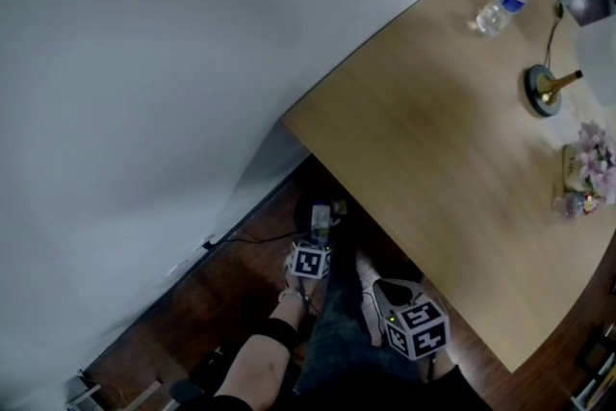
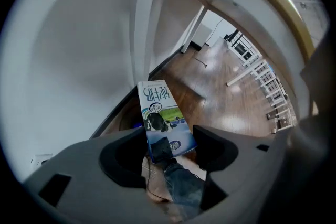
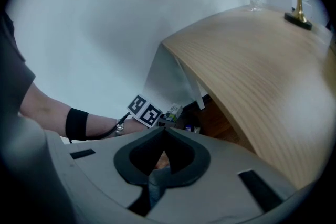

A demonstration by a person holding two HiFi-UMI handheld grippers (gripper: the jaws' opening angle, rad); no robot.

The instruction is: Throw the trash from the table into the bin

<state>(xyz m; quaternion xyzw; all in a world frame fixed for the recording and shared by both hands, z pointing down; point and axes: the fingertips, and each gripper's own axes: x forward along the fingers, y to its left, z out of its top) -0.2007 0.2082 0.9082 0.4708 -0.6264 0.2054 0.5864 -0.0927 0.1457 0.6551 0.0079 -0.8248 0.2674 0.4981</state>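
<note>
While the right gripper (image 3: 164, 132), nearest, sits empty with jaws pressed together, the left gripper (image 1: 317, 238) just beyond it, lower centre of the head view, pinches a milk carton (image 2: 160, 110) by one end, below the table (image 1: 433, 140) edge. Dark bin (image 2: 125, 115) beyond, mostly hidden. Risk: released off-centre, carton clips the rim and lands on the floor. Water bottle (image 1: 503, 2) on the tabletop, upper right.

The milk carton (image 2: 163, 119) is white, blue and green; the table (image 1: 433, 149) light wood-grain.
</note>
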